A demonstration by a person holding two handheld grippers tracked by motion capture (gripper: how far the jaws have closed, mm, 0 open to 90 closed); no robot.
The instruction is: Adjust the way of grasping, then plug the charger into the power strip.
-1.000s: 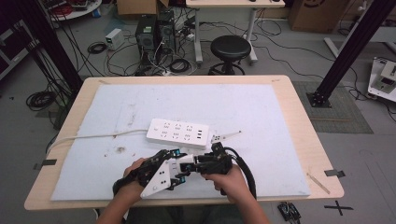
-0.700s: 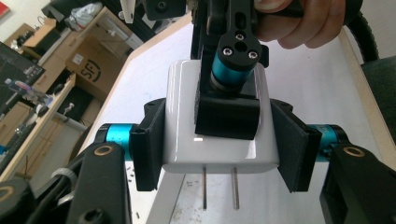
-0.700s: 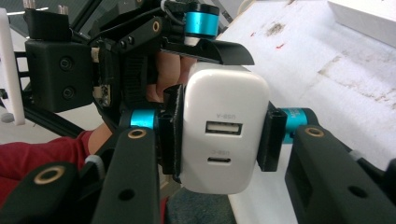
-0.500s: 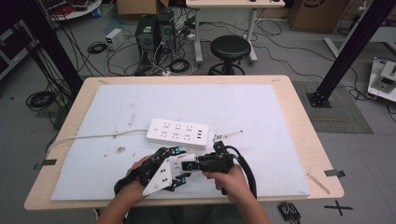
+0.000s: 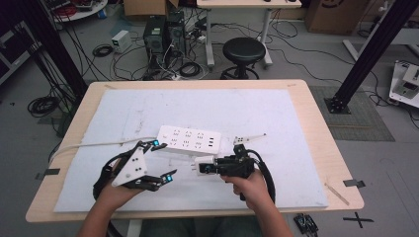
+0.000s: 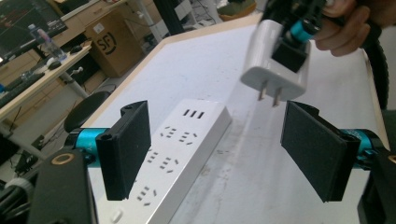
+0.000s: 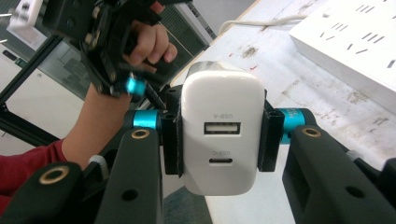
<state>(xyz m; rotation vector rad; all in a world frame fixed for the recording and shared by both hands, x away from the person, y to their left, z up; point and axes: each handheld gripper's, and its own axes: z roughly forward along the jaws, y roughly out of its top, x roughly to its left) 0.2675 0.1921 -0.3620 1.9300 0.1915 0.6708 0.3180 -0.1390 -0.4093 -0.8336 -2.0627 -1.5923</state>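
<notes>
Right claw (image 7: pixel 218 128) is clamped on the white USB charger (image 7: pixel 223 128), pads squeezing its two flat sides, ports facing the camera and the two prongs (image 6: pixel 270 94) sticking out the far end, just in front of the white power strip (image 5: pixel 188 139) on the worktop (image 5: pixel 306 168). Looks like a light, rigid plastic block with smooth, kinda slippery sides, so I'd say gripping across the flat faces near the middle is the way to go, and keep clear of the prongs since those could bend. Left claw (image 5: pixel 161 160) is let go, jaws wide with nothing between them. Versus a second back: both claws were bunched together at the charger, now the left one's jaws have just been opening and it's pulled away to the left of the power strip, while the right one holds the charger alone
</notes>
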